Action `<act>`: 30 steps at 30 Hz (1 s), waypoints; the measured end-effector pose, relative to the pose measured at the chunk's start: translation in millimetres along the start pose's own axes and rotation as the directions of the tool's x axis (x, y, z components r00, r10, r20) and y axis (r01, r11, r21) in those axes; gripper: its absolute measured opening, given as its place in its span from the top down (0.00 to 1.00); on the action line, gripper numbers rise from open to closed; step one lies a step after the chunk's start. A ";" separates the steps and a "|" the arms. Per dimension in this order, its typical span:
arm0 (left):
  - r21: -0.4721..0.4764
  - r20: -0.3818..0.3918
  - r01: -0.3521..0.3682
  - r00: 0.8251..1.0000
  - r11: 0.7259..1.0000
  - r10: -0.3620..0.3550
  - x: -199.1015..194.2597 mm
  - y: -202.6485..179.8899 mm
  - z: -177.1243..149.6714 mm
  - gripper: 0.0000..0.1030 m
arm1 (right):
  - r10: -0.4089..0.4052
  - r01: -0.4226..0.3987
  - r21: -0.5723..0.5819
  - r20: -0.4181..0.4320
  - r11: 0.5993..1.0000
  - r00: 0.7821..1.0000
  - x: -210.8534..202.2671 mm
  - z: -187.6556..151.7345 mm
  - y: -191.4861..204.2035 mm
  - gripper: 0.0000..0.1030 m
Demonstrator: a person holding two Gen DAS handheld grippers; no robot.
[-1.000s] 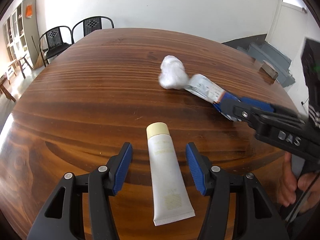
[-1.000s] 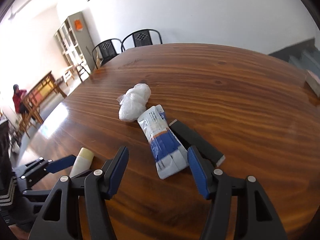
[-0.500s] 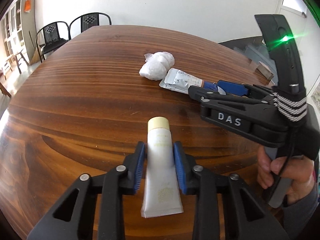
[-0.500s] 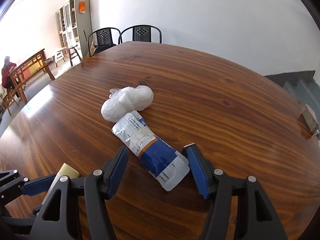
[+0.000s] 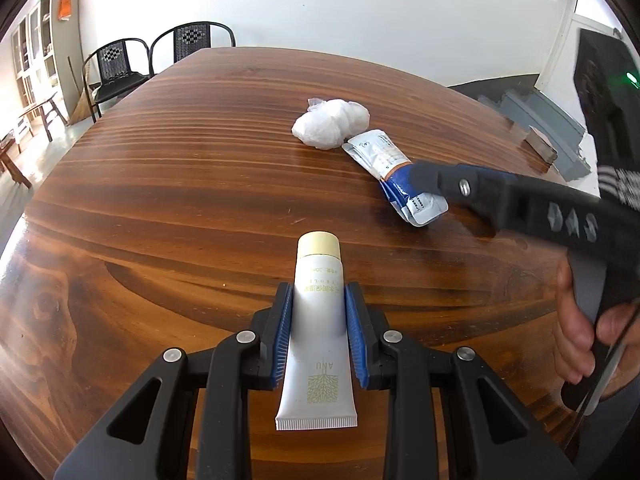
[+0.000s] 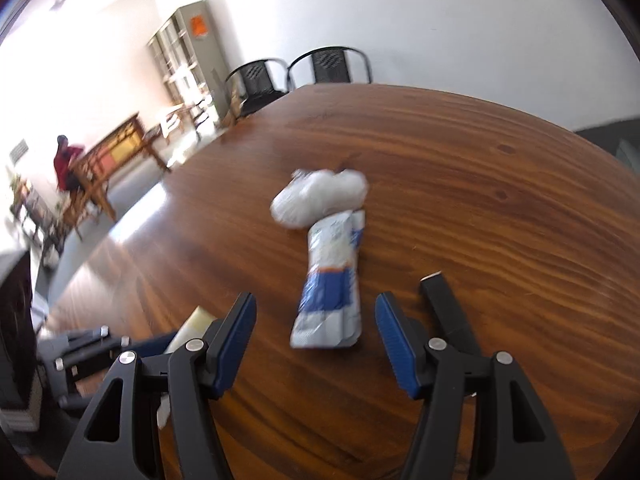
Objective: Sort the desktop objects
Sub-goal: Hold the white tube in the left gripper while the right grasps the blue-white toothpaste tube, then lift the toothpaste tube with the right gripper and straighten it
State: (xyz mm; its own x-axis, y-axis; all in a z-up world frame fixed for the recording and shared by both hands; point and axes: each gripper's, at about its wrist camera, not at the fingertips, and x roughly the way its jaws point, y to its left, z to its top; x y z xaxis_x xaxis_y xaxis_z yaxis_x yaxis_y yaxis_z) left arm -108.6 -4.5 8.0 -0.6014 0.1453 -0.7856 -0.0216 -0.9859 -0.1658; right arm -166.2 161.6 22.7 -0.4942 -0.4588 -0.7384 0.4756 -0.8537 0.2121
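Entry: my left claw, just clamped on the tube at 6 o'clock on the counter, ready for lifting; right claw released astride the packet.

White tube (cream cap) lies flat near blue-white pouch, white wad.

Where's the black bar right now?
In the right wrist view, the black bar lies on the table just right of the blue-and-white pouch, behind the open right gripper's right finger.
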 end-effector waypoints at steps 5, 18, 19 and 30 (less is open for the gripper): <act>0.008 0.002 -0.001 1.000 1.000 0.001 -0.1 0.5 0.0 0.72 | -0.056 0.056 0.008 -0.022 0.998 0.998 22.3 4.5 10.7 0.42; -0.008 0.064 0.034 0.997 0.999 -0.034 -22.6 -3.4 1.5 0.79 | -0.163 0.164 0.012 -0.031 0.986 0.986 20.8 -9.8 13.3 0.66; -0.008 0.067 0.033 0.997 0.999 -0.032 -23.2 -3.2 1.7 0.79 | -0.143 0.143 0.024 -0.026 0.989 0.989 15.7 -12.5 12.1 0.66; -0.033 0.060 0.029 0.998 0.999 -0.027 -24.5 2.9 1.0 0.80 | -0.127 0.123 0.060 0.073 0.991 0.989 -55.5 -54.6 20.7 0.70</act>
State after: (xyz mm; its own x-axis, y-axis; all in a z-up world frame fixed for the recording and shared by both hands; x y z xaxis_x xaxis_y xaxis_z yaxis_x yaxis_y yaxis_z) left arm -94.7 -11.0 27.4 -0.6473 0.1668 -0.7437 -0.0127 -0.9780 -0.2082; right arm -89.1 182.8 33.2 -0.6024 -0.3635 -0.7106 0.3668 -0.9168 0.1580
